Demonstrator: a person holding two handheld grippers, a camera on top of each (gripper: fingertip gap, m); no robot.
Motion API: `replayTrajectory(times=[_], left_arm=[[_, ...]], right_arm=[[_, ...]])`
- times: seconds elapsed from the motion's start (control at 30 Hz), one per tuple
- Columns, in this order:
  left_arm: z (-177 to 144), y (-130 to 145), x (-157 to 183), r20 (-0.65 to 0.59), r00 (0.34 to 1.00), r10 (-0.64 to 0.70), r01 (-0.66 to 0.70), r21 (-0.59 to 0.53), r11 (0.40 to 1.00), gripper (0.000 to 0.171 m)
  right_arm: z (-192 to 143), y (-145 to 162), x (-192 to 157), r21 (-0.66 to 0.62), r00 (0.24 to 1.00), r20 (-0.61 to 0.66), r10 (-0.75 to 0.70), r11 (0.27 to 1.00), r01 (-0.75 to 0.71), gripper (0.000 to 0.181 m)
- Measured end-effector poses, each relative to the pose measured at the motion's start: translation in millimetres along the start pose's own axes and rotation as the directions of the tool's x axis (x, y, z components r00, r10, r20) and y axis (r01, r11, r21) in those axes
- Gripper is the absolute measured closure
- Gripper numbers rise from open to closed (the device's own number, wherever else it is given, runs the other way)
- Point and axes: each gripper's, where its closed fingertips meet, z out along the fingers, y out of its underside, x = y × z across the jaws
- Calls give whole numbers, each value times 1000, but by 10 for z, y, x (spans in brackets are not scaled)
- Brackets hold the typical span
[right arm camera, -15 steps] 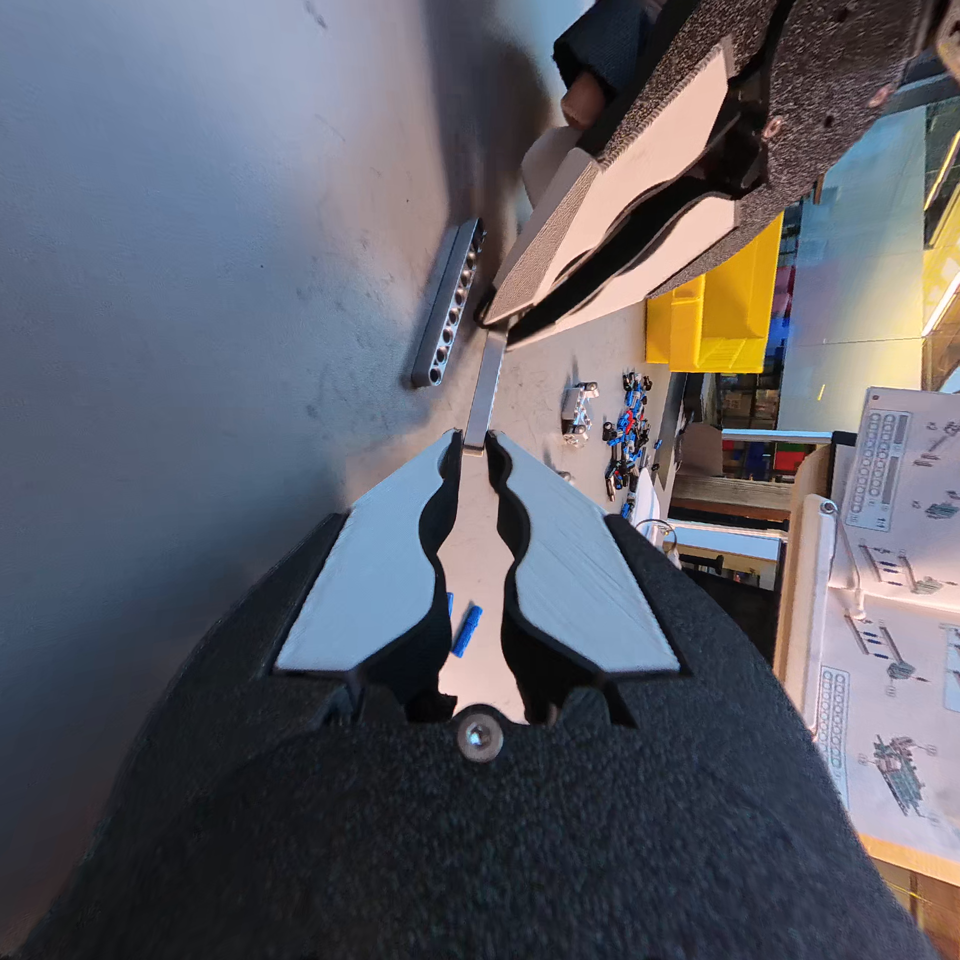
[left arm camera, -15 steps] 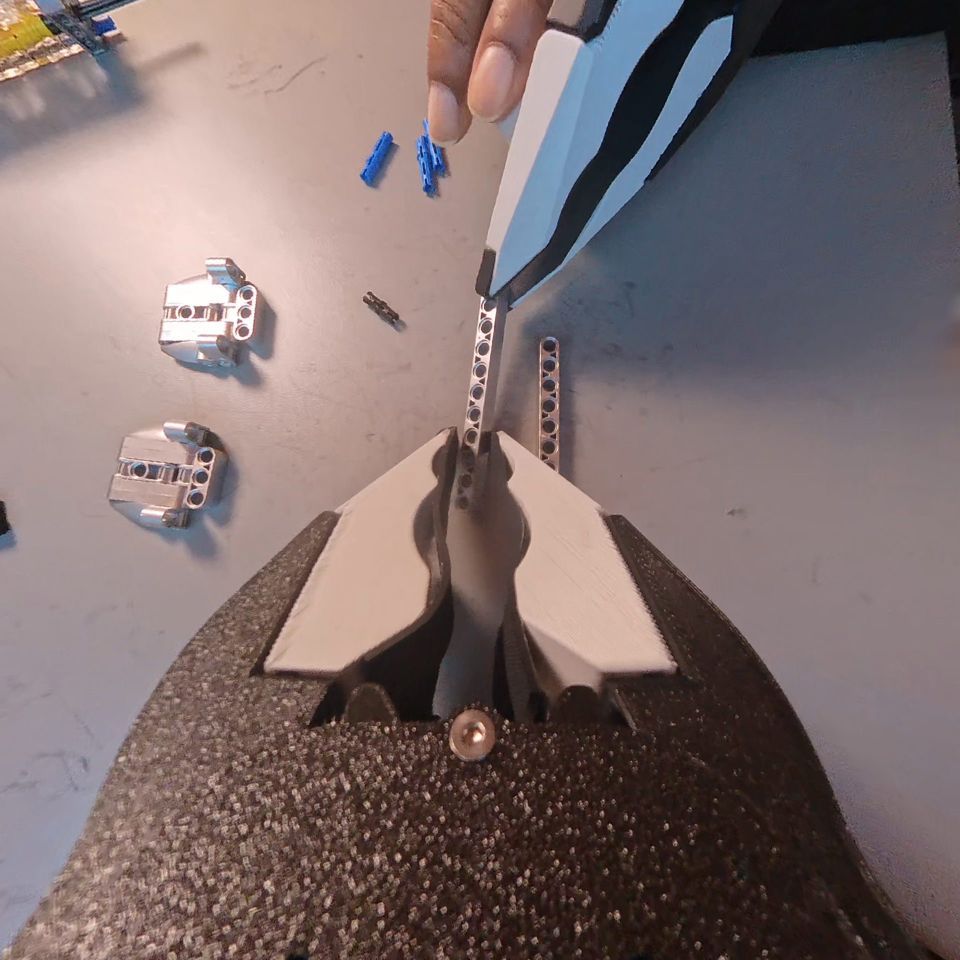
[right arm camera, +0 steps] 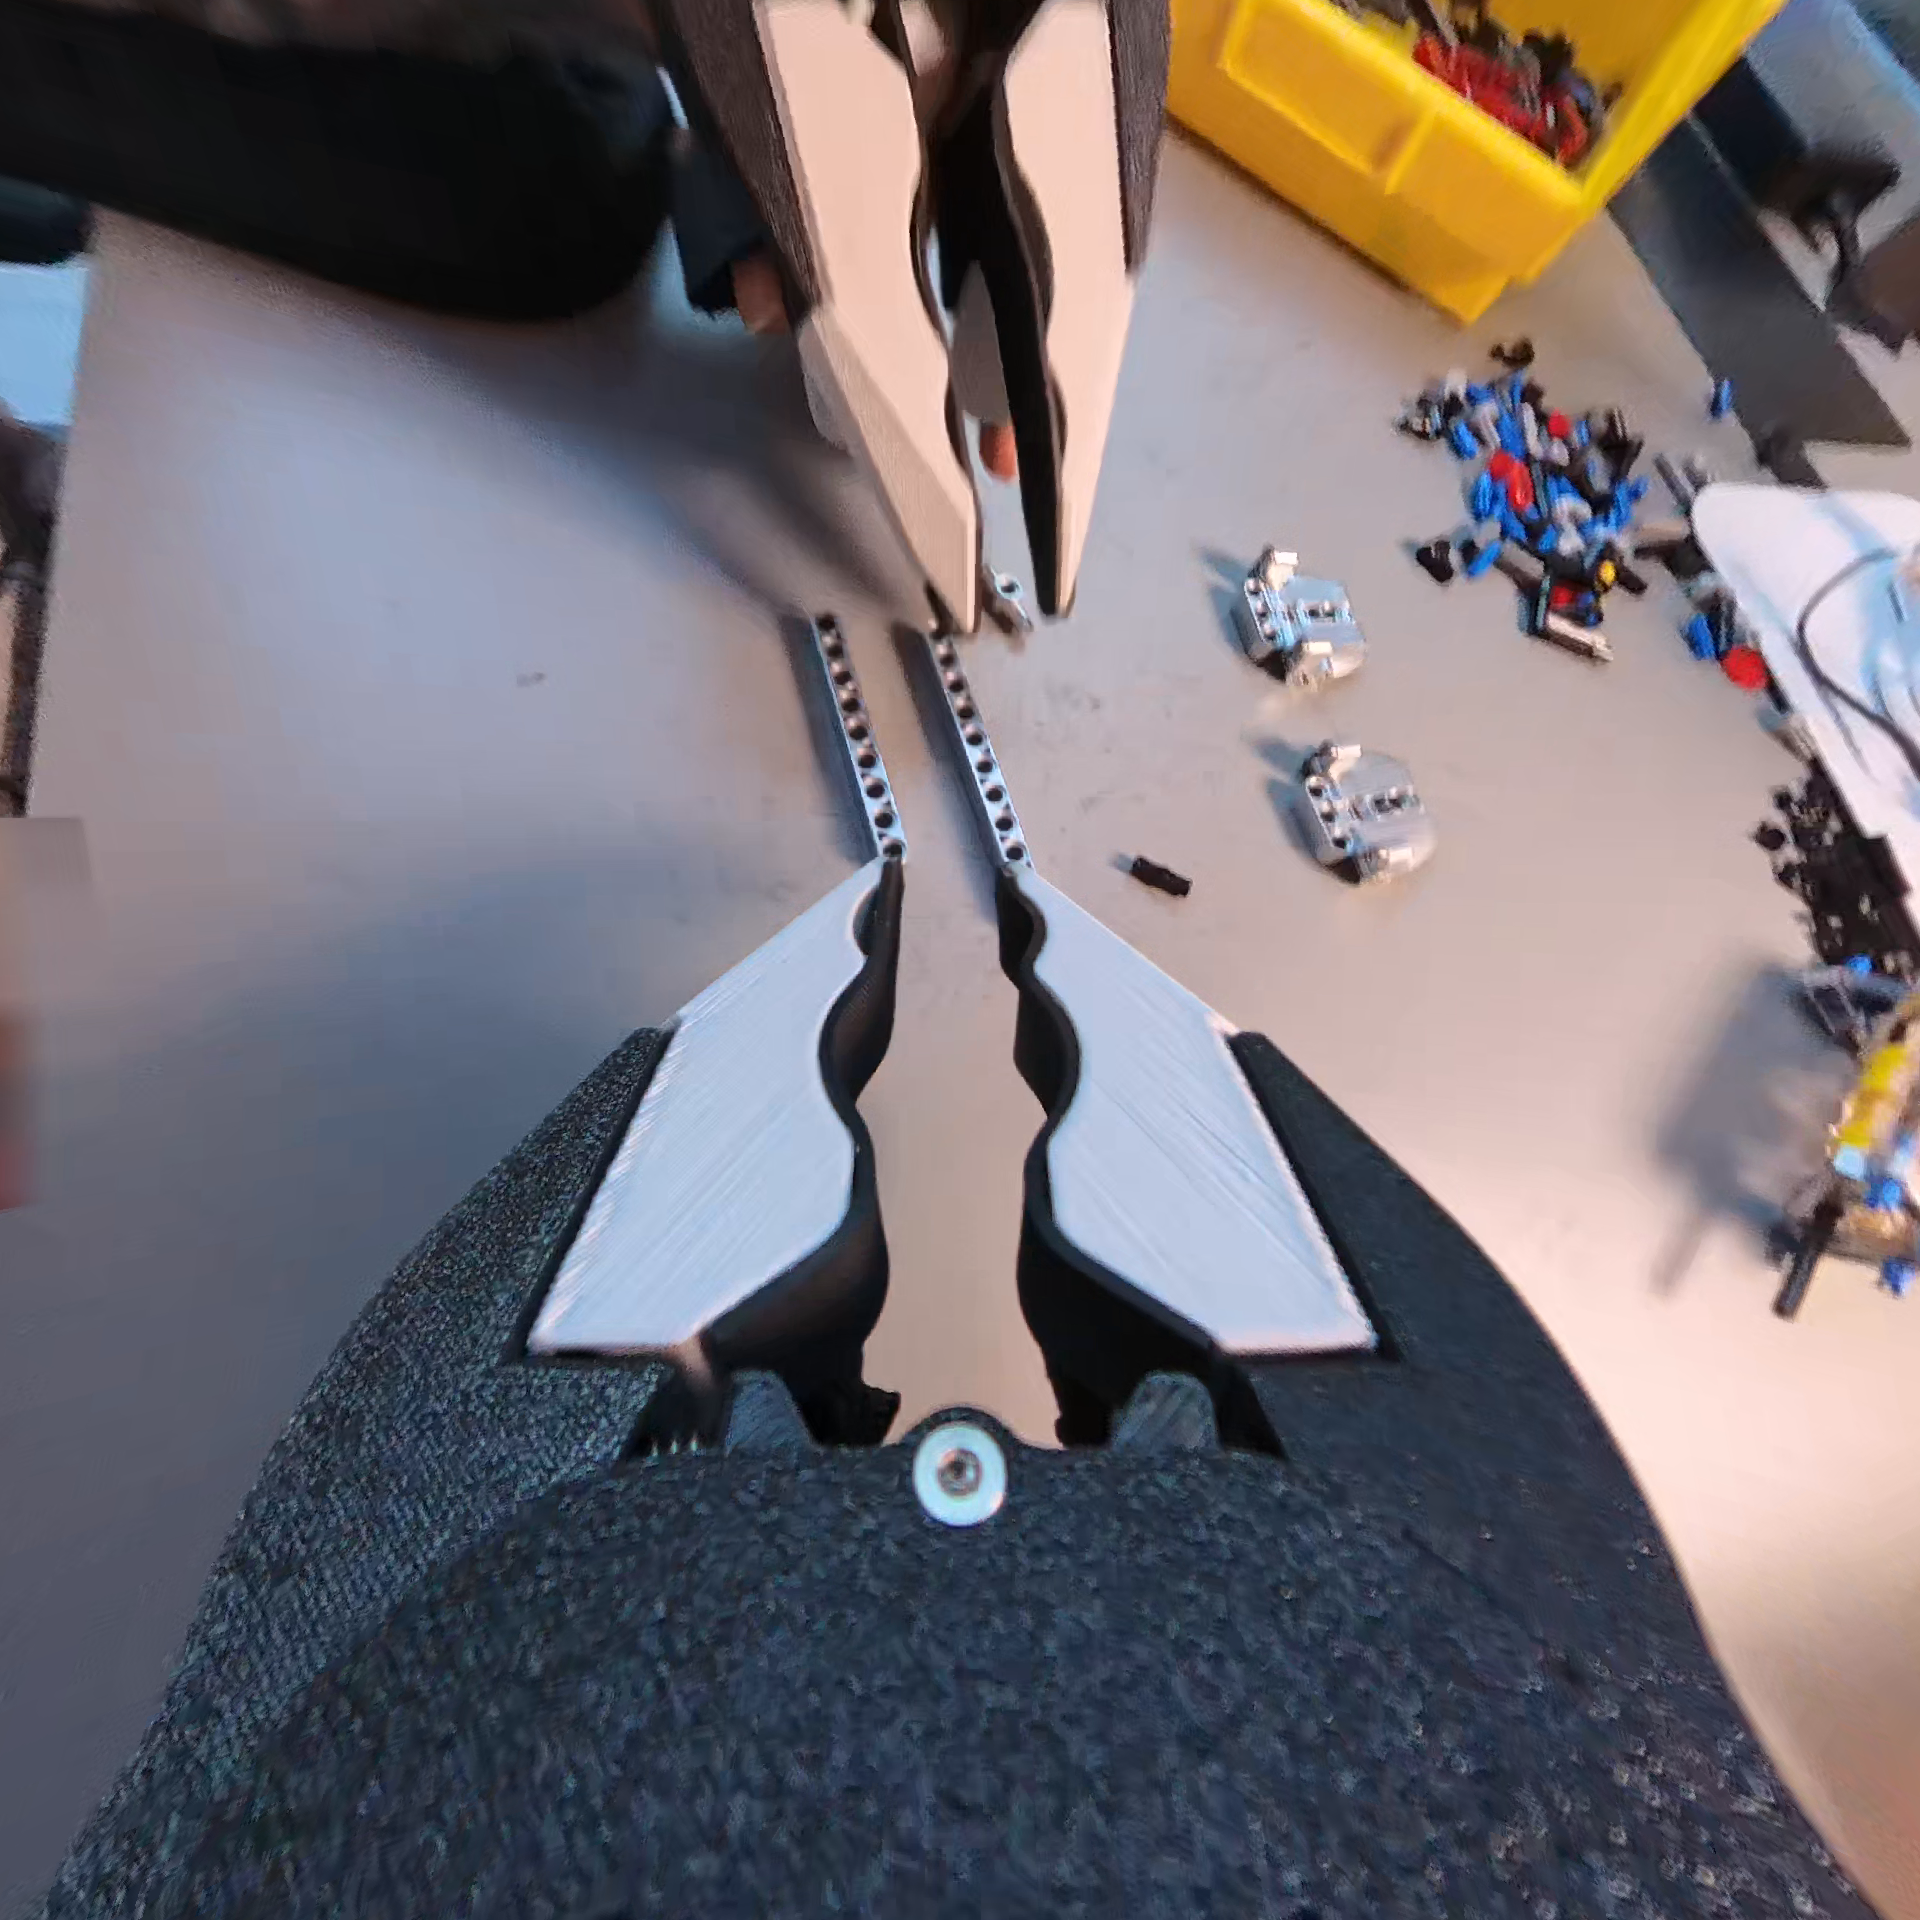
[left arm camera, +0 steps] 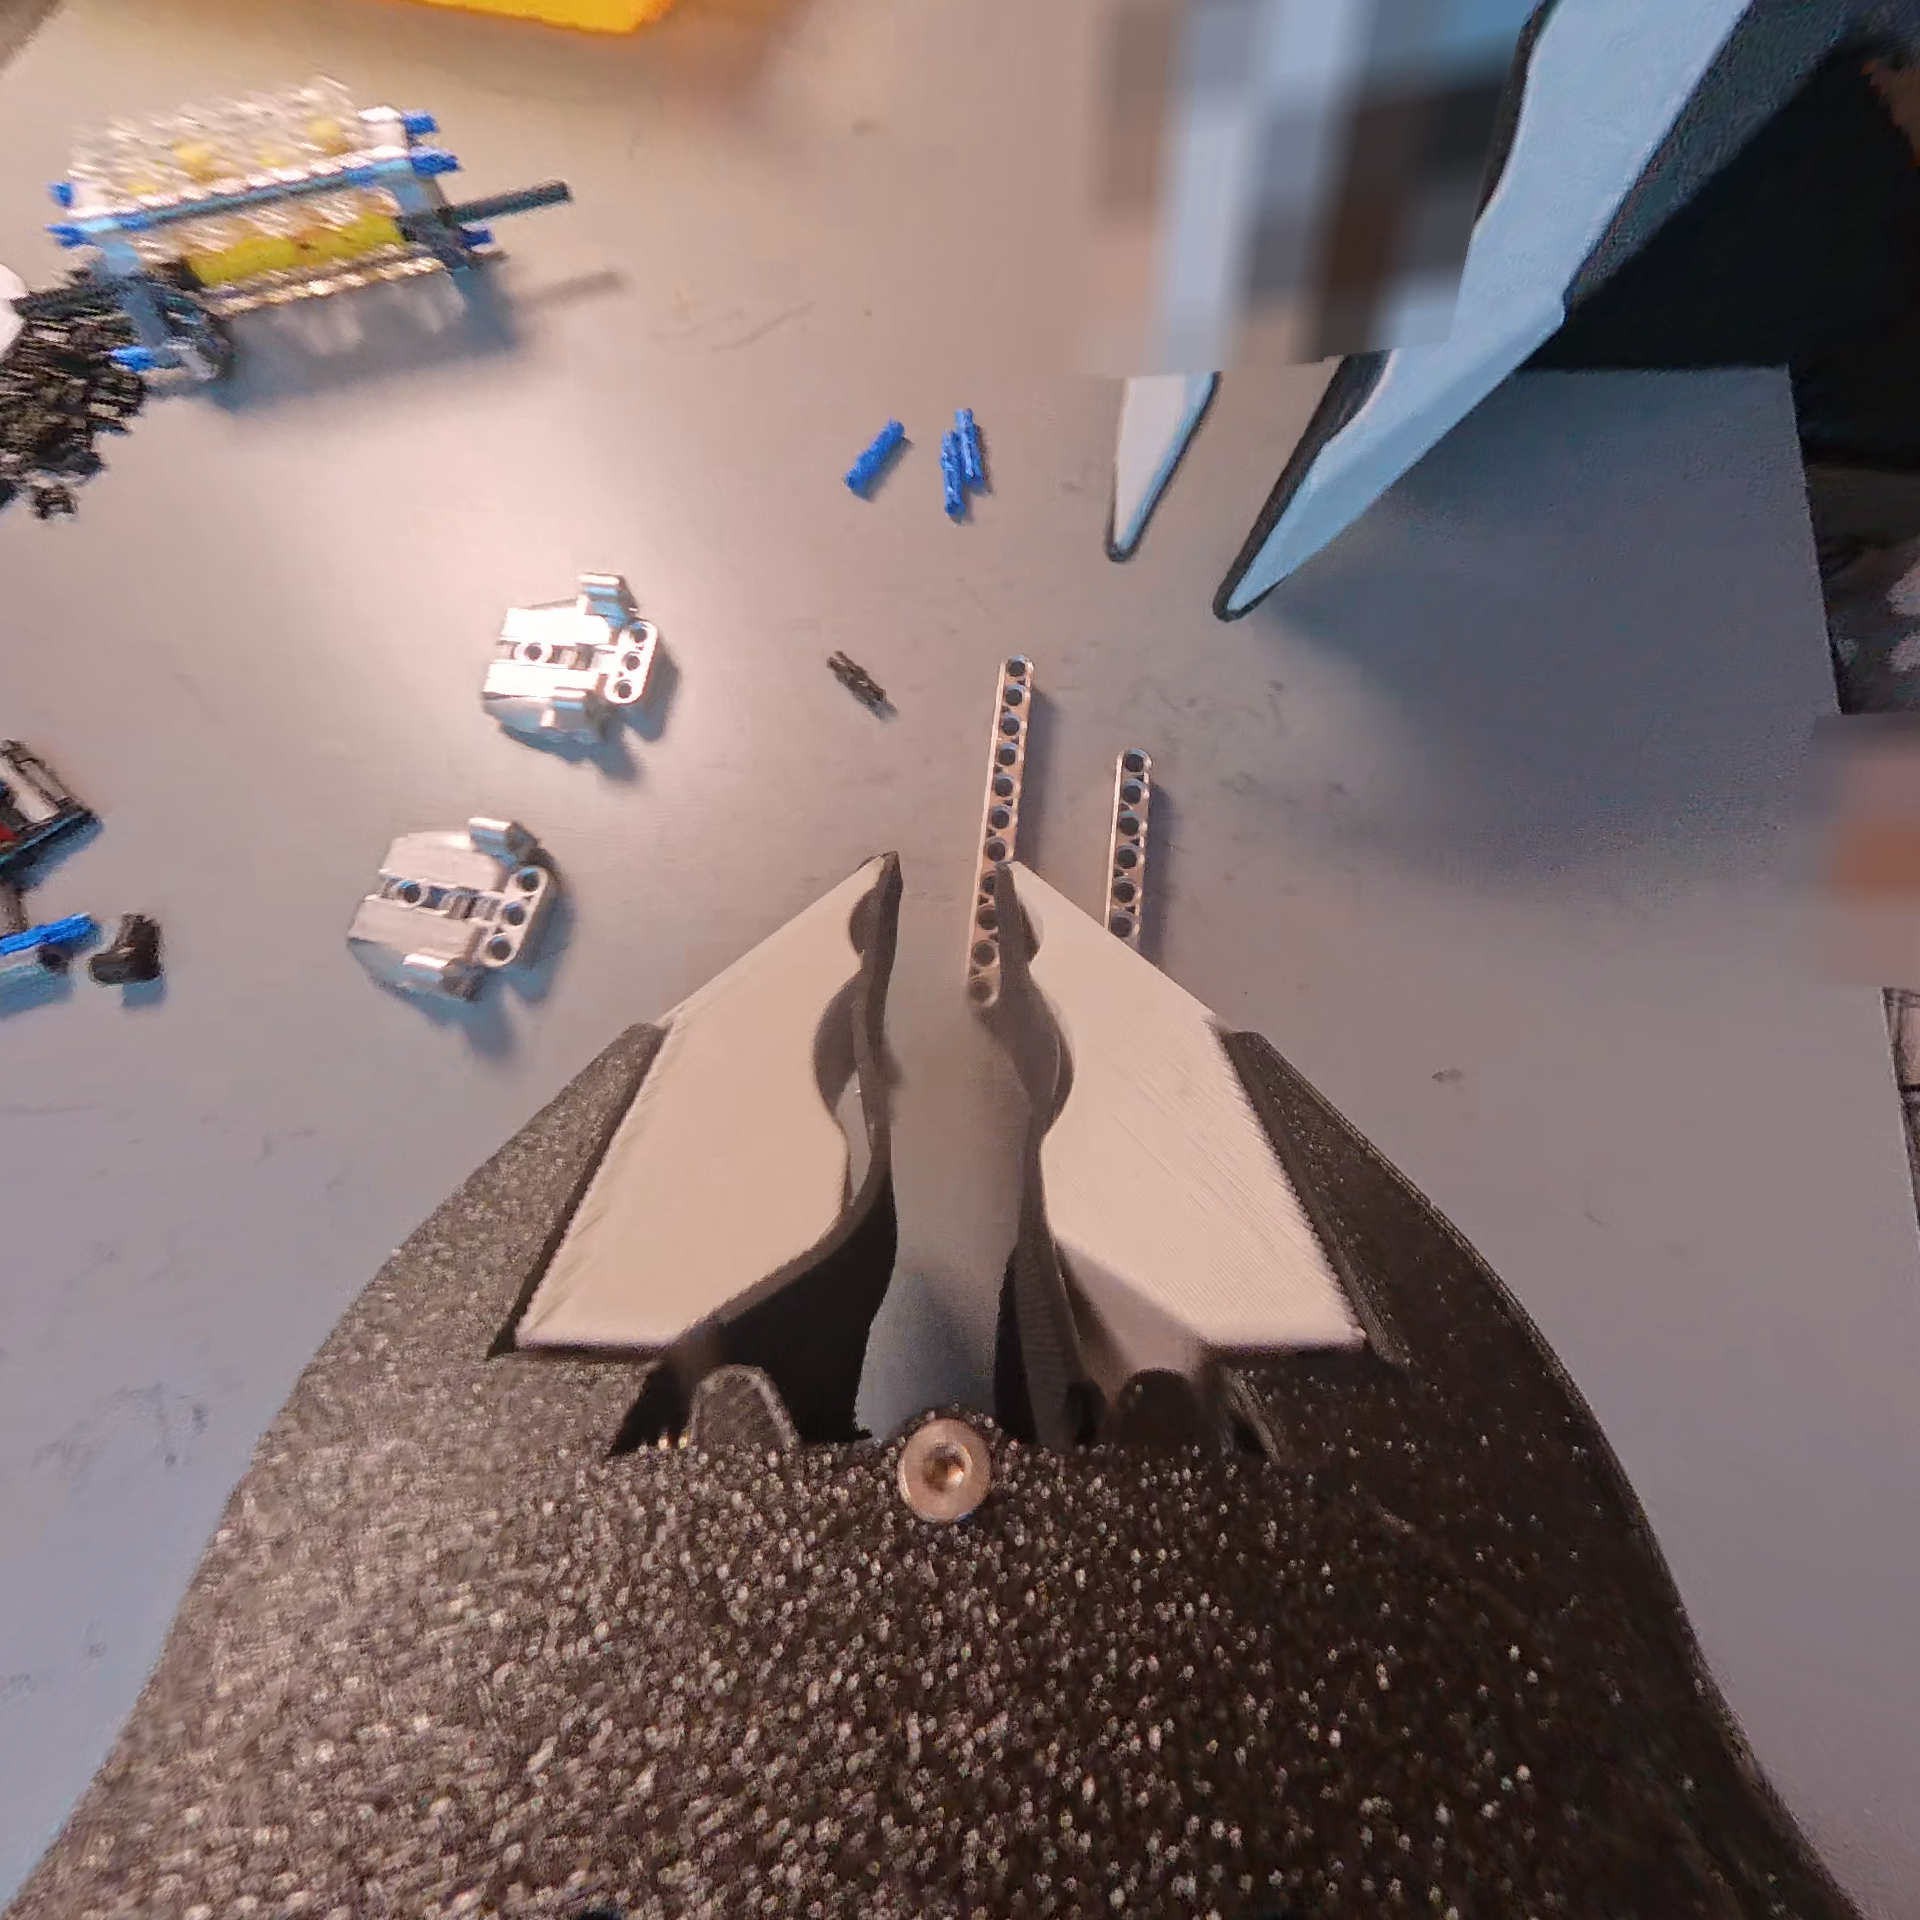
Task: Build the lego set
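The left tongs [left arm camera: 948,873] stand with a plain gap between the two fingers, angled down low. The right tongs [right arm camera: 945,883] are likewise parted, tips spread. Each pair shows opposite the other, tips facing, well apart. Bare fingertips [right arm camera: 1000,445] show behind the left pair.

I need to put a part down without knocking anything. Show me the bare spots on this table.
Free: the grey tabletop beyond the two long grey perforated beams, toward the table edge. Also the strip between the two silver angular panel pieces and the blue-and-yellow brick assembly. Crowded: around the loose pile of small blue and black pins by the yellow bin.
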Motion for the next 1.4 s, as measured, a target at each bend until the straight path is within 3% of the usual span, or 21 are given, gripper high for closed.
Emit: replayTrajectory(times=[0.17,0.37,0.67,0.8,1.4], left_arm=[[-220,-53,-164,80,995,-61,51,119,992,159],[-352,-111,-510,259,955,-143,91,204,975,162],[-328,-100,-509,266,953,-143,91,201,975,162],[-321,-85,-515,268,953,-143,91,196,976,162],[-308,-69,-497,258,955,-144,97,188,977,162]], right_arm=[[117,24,-30,-96,993,-55,102,990,-107,181],[291,54,-82,-168,996,-38,86,982,-91,181],[350,-39,-107,-174,999,-31,45,984,-50,181],[394,58,-99,-221,999,-30,19,975,-25,181],[491,-92,-181,-194,999,24,-31,980,35,181]])
